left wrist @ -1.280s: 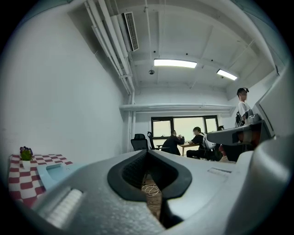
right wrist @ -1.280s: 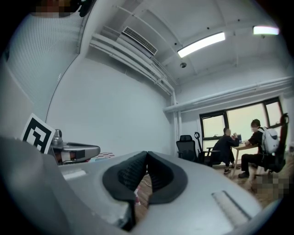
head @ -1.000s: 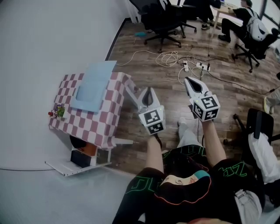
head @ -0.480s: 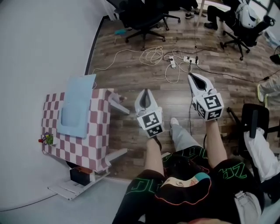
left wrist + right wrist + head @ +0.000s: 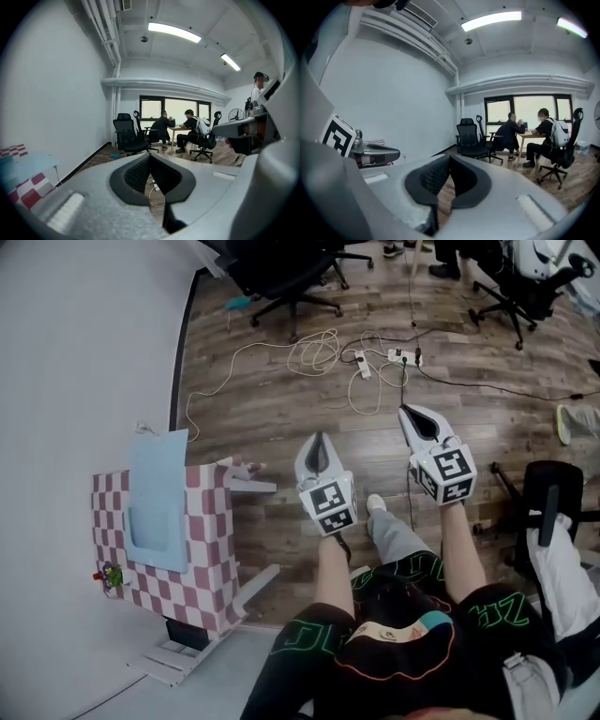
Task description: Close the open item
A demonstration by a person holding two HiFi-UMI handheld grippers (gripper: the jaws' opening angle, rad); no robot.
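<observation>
1. The light-blue item (image 5: 156, 491), presumably the thing to be closed, is seen lying flat on the checked-cloth counter (image 5: 204, 554) at the far left of the head view, against the wall.
2. Whether it lies open or shut cannot be judged from this steep angle; a crease across it hints at a folded-back part.
3. The left gripper (image 5: 319, 443) is held over the wooden floor (image 5: 281, 418), well apart from the counter. Its fingers are pressed together, with nothing between them.
4. The right gripper (image 5: 416, 418) is held farther right. Its fingers are likewise together and empty.
5. No contact with the item is seen. The closing is judged not yet begun, so the approach and the closing move are both left.
</observation>
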